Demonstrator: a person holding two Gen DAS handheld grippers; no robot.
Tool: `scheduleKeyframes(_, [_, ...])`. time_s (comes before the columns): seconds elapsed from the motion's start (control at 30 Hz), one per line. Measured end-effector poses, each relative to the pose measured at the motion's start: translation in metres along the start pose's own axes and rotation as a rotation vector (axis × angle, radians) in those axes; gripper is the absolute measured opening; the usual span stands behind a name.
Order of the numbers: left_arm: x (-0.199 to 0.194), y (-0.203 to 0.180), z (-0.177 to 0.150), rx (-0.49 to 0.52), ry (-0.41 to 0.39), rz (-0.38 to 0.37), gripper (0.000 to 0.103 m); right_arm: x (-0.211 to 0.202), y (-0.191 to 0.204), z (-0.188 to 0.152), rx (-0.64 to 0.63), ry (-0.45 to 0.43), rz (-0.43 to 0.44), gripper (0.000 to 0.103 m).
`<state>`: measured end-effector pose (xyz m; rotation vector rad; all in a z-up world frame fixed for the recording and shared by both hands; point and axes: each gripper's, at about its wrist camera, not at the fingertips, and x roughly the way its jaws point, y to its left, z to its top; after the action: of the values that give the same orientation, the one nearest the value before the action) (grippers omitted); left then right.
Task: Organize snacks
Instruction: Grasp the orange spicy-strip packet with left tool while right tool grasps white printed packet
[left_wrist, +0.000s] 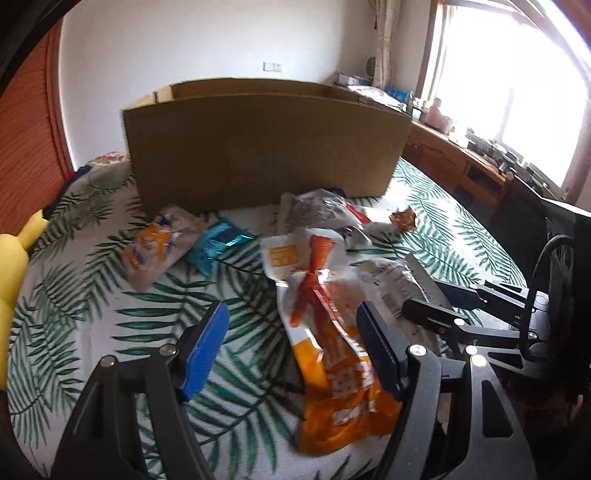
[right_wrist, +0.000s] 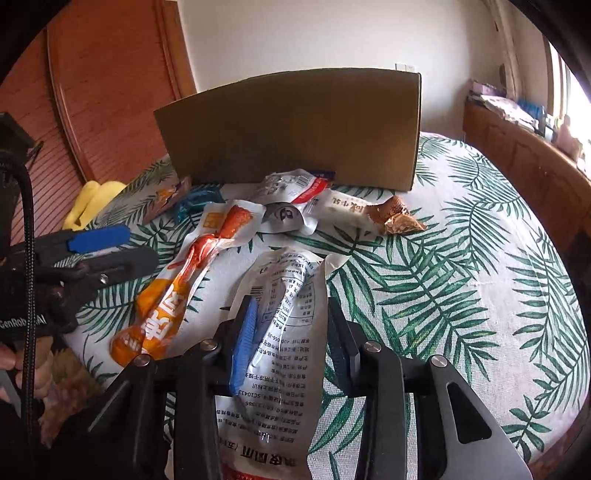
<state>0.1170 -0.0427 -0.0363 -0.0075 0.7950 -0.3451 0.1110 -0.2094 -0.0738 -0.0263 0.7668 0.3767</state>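
Right wrist: "SC10433" on white packet (right_wrist: 284, 332)

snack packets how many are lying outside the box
6: white packet between the right jaws, orange packet beside it, teal packet, pale orange packet left, grey packet by the box, brown-tipped packet right. Overlaps may hide more.

The big cardboard box (left_wrist: 266, 147) is standing across the far side of the bed (right_wrist: 480, 295), blocking the way there. Snack packets (left_wrist: 317, 221) are piling up just in front of it. The bed's right side is lying bare.
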Motion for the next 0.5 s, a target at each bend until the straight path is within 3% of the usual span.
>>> scheduleKeyframes(0.23, [0.017,-0.007,0.006,-0.041,0.048,-0.048,0.072,0.0,-0.005,-0.002,0.016,-0.004,0.023,0.037])
scheduleKeyframes(0.5, [0.034,-0.012,0.006,-0.03,0.087,-0.014,0.073,0.002,0.0,-0.003,0.002,-0.009,0.006,0.039])
